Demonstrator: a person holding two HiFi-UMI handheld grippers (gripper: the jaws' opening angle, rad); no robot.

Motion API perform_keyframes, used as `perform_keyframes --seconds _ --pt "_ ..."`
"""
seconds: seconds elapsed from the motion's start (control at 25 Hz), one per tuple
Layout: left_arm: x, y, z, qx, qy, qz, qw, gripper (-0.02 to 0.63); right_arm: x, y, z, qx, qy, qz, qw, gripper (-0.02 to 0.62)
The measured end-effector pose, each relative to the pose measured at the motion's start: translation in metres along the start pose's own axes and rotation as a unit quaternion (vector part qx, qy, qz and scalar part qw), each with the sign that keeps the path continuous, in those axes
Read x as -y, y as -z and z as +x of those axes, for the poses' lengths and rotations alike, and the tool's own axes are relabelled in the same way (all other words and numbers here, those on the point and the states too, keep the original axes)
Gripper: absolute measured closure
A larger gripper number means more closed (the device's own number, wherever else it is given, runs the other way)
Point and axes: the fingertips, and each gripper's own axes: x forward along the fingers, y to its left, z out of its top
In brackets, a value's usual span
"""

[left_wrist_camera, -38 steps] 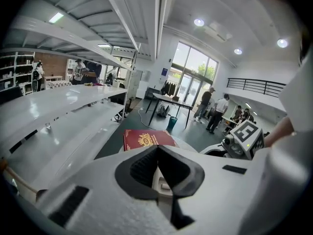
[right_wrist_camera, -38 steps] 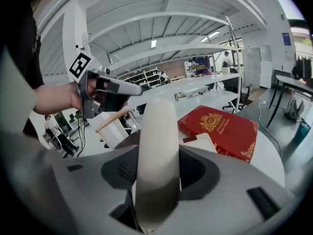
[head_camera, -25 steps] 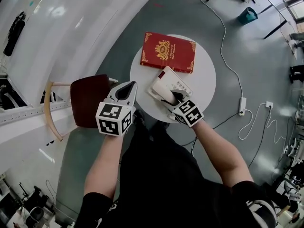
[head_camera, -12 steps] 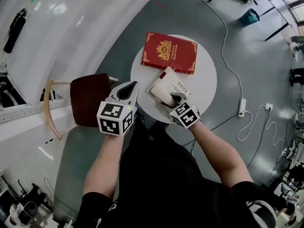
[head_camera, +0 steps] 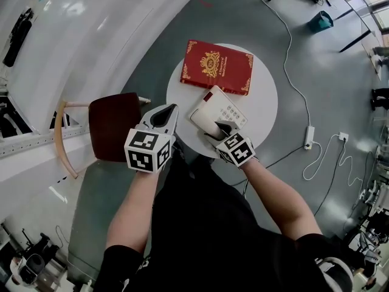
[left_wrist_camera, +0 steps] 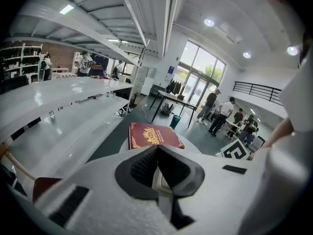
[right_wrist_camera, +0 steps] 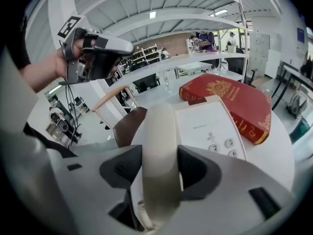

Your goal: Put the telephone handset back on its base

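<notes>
Right gripper (right_wrist_camera: 160, 163) fingers clamp handset (right_wrist_camera: 159, 126). I have eased it slightly back since a second ago; handset now low over base (right_wrist_camera: 208, 126), just ahead of fingertips. Seating seems near. Left gripper (left_wrist_camera: 157, 153) fingers together, empty.

Right gripper at the phone on a round white tabletop (head_camera: 262, 102)

The right gripper (head_camera: 223, 127) has its fingers at the near end of the handset (head_camera: 205, 119), which lies along the left side of the base (head_camera: 227, 108). A red book (head_camera: 216, 66) lies just beyond the base. The left gripper (head_camera: 172, 109) hangs at the tabletop's left edge, beside a dark-seated chair (head_camera: 111, 126).
</notes>
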Motion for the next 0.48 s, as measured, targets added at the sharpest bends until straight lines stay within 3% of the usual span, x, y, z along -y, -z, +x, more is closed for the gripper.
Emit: perform_keyframes --seconds 0.16,0.48 --pt "0.001 -0.002 0.003 -0.001 0.004 -0.001 1.0000 0.595 0.001 0.001 -0.008 0.011 0.005 0.007 1.000 0.353" --pt "0.001 -0.003 0.007 -0.004 0.011 -0.001 0.9999 0.595 0.004 0.004 -0.018 0.017 0.021 0.005 1.000 0.388"
